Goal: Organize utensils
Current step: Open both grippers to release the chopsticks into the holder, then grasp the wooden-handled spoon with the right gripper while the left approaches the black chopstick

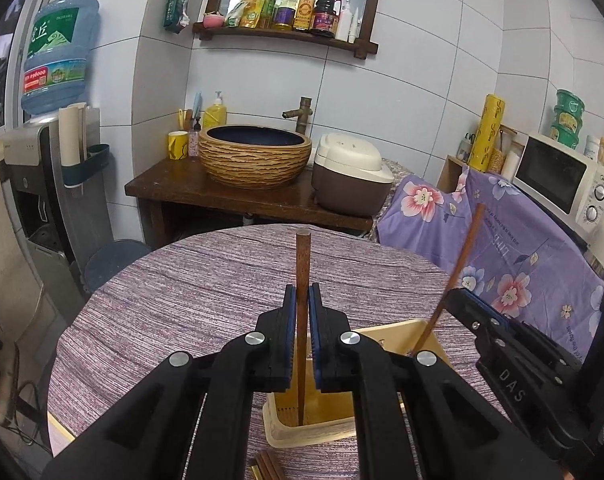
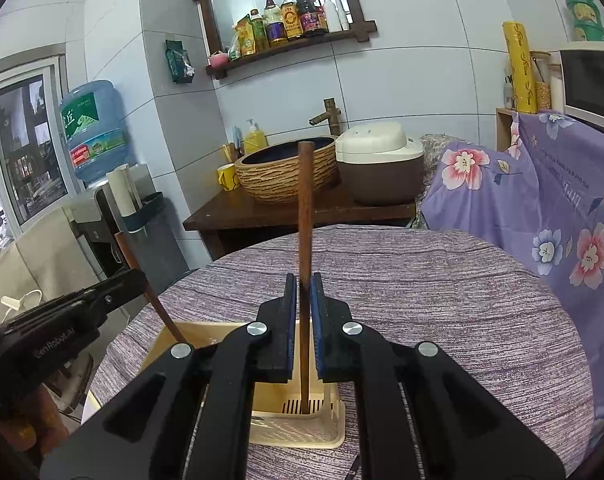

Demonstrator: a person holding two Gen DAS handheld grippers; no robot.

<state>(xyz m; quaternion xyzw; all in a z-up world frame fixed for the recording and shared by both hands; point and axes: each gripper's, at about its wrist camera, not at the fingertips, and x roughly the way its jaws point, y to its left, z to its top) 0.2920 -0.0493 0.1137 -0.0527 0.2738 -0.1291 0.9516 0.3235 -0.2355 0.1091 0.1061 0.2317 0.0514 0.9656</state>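
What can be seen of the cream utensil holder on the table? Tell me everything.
The utensil holder is a cream, plastic-looking rectangular box with an open top and slotted vents low inside its wall. It stands upright on the purple striped tablecloth. Two brown wooden chopsticks reach down into it, one clamped by the left gripper, one by the right gripper.

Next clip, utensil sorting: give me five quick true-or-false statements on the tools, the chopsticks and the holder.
1. Each tool grips one chopstick. True: the left tool holds a chopstick, and the right tool holds another chopstick.
2. The cream holder lies tipped on its side. False: it stands upright, open at the top.
3. Both chopstick tips reach down into the holder. True.
4. The table is bare wood. False: a purple striped cloth covers it.
5. More chopsticks lie on the table. True.
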